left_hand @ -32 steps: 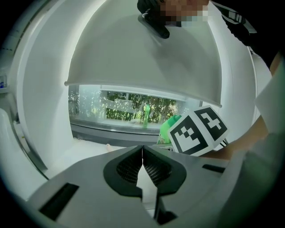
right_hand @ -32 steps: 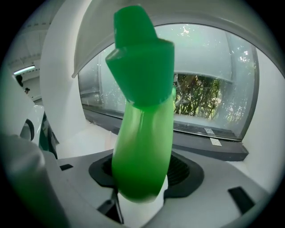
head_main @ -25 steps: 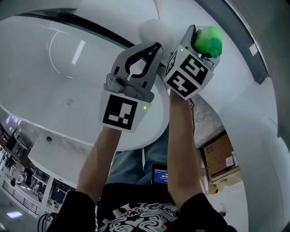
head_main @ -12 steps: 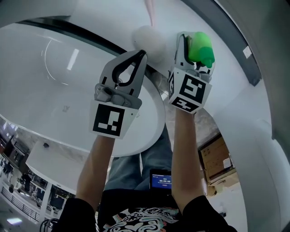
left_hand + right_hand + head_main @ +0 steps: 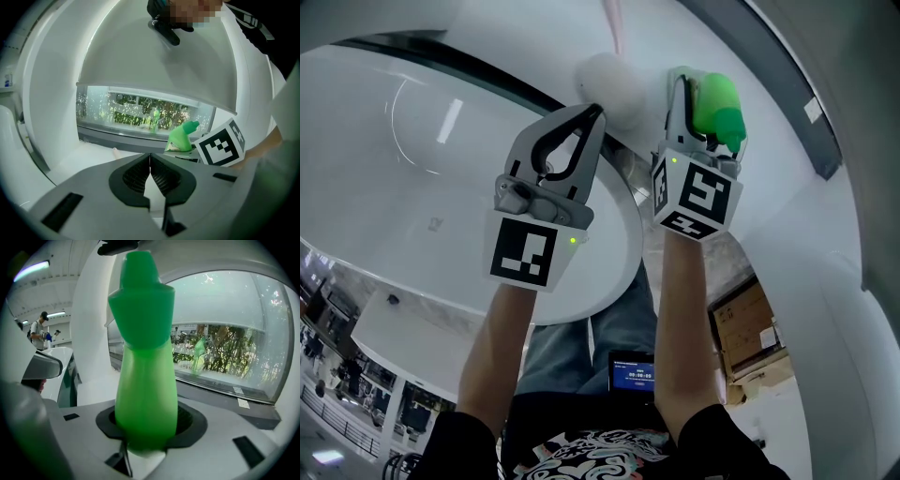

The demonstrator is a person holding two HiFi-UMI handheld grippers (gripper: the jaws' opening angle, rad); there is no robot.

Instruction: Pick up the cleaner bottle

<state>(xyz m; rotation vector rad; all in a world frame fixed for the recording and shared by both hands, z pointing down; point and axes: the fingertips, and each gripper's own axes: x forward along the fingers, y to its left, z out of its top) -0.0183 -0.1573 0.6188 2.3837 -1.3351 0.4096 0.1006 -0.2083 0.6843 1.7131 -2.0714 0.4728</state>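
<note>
The cleaner bottle [image 5: 717,103] is bright green with a tapered cap and stands upright between the jaws of my right gripper [image 5: 708,114]. In the right gripper view the bottle [image 5: 145,380] fills the gap of the right gripper [image 5: 146,430]. The jaws are closing, and their dark pads lie against both sides of its body. My left gripper [image 5: 596,112] is held just left of it, shut with nothing in it. Its tips meet in the left gripper view [image 5: 150,161], where the bottle [image 5: 180,138] shows to the right.
White curved surfaces lie all around, and a white rounded object [image 5: 609,80] sits beyond the left gripper's tips. A long window with greenery [image 5: 140,110] runs behind. A cardboard box [image 5: 750,328] stands on the floor at lower right. A person [image 5: 40,329] stands far off.
Both grippers have shifted slightly left in the head view. The right gripper has turned so that the bottle stands straighter. The bottle has stayed between its jaws.
</note>
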